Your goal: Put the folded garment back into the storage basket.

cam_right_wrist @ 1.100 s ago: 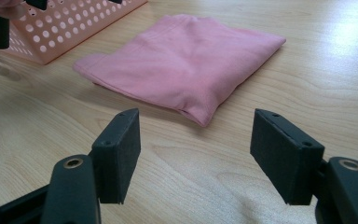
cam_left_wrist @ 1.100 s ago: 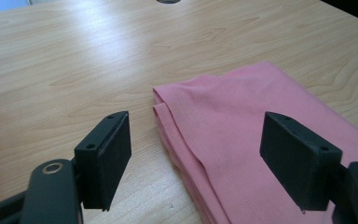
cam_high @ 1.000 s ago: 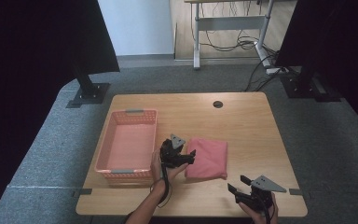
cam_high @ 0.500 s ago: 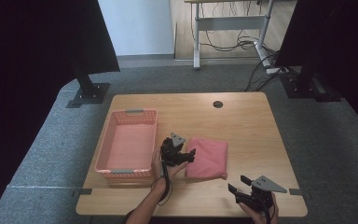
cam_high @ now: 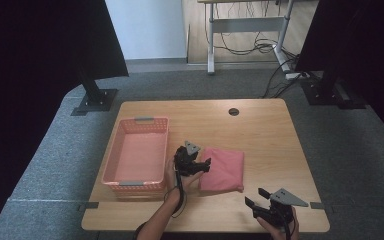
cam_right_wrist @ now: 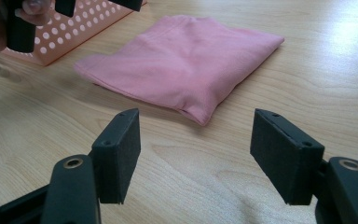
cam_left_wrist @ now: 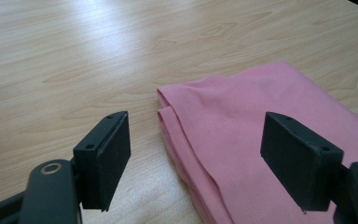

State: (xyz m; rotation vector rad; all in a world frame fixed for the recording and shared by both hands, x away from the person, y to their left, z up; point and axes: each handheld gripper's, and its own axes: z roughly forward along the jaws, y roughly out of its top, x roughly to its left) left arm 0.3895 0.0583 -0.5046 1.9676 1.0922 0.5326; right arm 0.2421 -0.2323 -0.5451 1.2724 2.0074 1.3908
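Two grippers, both with jaws released.
My left gripper (cam_left_wrist: 196, 158) straddles the pink cloth's (cam_left_wrist: 261, 140) edge; my right gripper (cam_right_wrist: 196, 158) hovers near, above the counter (cam_high: 260, 130).

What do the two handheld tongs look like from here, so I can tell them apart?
Both are black, each with two flat, block-like pads joined by brass-ringed pivots. The left tongs carry a small grey three-cornered plate and trail a black cable along the bare forearm. The right tongs carry a larger-looking grey plate. No sleeves show.
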